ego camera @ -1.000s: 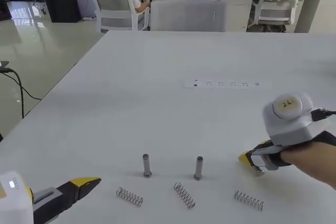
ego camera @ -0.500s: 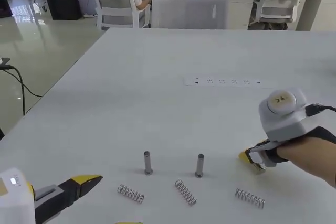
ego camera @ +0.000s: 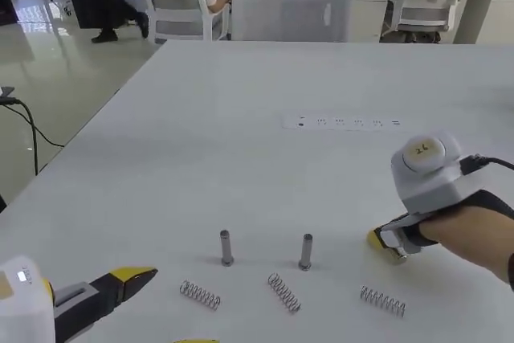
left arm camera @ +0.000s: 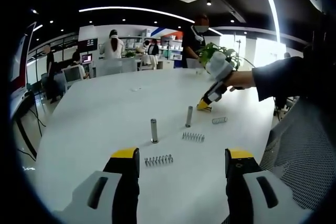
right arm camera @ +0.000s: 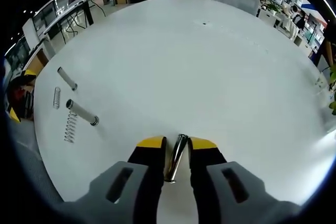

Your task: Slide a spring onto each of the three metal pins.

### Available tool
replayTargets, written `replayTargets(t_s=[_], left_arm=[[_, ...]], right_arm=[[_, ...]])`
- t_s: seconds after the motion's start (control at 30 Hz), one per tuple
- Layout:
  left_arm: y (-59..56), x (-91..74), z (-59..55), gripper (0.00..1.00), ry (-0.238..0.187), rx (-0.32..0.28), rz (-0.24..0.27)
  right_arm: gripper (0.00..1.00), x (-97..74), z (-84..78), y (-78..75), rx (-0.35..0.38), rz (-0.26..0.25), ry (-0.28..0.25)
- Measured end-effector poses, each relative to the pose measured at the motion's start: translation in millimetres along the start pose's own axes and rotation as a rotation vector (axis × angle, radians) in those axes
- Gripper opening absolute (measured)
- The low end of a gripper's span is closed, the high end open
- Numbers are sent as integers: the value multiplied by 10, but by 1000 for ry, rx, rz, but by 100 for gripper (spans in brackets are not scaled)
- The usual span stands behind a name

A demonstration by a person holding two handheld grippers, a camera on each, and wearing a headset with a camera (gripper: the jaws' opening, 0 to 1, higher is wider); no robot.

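Observation:
Two metal pins stand upright on the white table, the left pin (ego camera: 226, 248) and the middle pin (ego camera: 306, 252). In front of them lie three springs: one on the left (ego camera: 199, 296), one in the middle (ego camera: 283, 292), one on the right (ego camera: 382, 301). My right gripper (ego camera: 387, 243) is shut on a third metal pin (right arm camera: 176, 157), low over the table to the right of the standing pins. At the near left, my left gripper (left arm camera: 182, 153) stands open with nothing between its jaws, and the left spring (left arm camera: 158, 159) lies just ahead of it.
A white power strip (ego camera: 340, 124) lies flat mid-table, beyond the pins. The table's left edge (ego camera: 88, 130) drops to a glossy floor with a cable. Chairs and desks stand beyond the far edge, and people are in the background.
The pins and springs have not moved. My right gripper, with its pin, has stayed almost in place. A person has walked into the far left background.

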State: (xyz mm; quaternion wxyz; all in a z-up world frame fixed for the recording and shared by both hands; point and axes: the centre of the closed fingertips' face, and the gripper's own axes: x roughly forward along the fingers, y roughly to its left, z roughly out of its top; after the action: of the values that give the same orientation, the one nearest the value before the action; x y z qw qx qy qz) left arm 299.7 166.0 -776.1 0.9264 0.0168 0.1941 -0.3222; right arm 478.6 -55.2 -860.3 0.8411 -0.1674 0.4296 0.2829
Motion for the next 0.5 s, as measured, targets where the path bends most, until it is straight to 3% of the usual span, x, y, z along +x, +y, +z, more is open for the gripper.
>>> replayTargets(t_s=[0.5], left_arm=[[-3, 2, -5, 64, 2, -3, -3]], right_arm=[[11, -8, -27, -41, 36, -16, 14]])
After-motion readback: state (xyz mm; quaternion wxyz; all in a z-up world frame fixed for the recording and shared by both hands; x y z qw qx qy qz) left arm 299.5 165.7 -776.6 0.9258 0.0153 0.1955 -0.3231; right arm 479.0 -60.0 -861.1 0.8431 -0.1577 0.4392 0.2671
